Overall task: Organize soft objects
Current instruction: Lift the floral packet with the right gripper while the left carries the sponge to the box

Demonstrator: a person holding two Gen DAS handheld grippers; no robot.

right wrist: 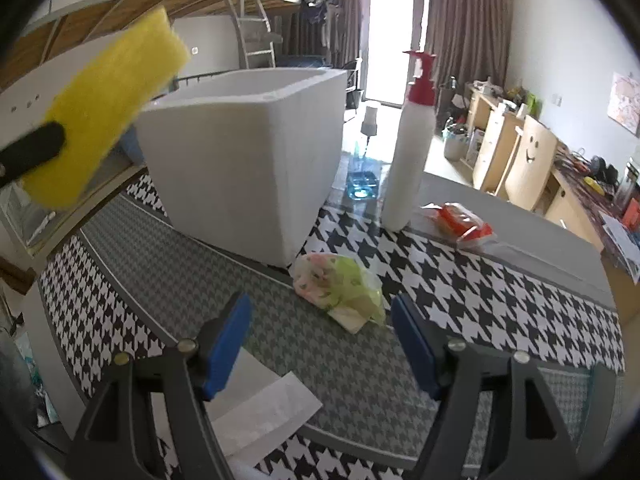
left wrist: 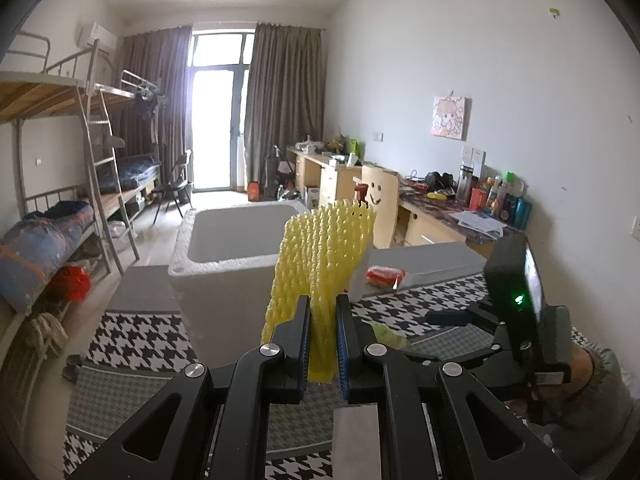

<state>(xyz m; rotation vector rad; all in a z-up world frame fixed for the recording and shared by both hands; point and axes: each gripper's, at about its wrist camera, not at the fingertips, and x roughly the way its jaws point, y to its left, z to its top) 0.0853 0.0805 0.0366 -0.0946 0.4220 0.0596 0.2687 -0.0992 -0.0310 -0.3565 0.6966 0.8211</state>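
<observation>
Left hand-held gripper [left wrist: 323,312], bottom centre of the left wrist view: jaws clamped on a yellow foam net [left wrist: 320,264], which stands up between the pads and is lifted off the tabletop [left wrist: 136,384]. In the right wrist view the same net sits upper left [right wrist: 108,108], pinched by a black finger, near the rim of the white foam box [right wrist: 248,160] but not yet over the opening.

Right hand-held gripper [right wrist: 322,344], bottom of the right wrist view: jaws wide apart, nothing in them. It hangs over the houndstooth cloth with the green-and-pink plastic bag [right wrist: 340,288] just ahead, between the pads' line of sight. Looks like the next pick, but that's a guess.

Progress, judged from this:
- Can't see the box floor from either view, so can't tell what's already in.
- Net: in hand, drop pending.
- Plastic bag: on the tabletop, touching or just beside the box's front corner, untouched.
- Red packet [right wrist: 460,220]: on the grey strip, right of centre, just beside the white pump bottle [right wrist: 408,152].
- White flat sheet [right wrist: 264,408] below the right gripper, lower left; unclear if it's part of the job.

The bottle is rigid, so probably stays out. Roughly early to mid task.
</observation>
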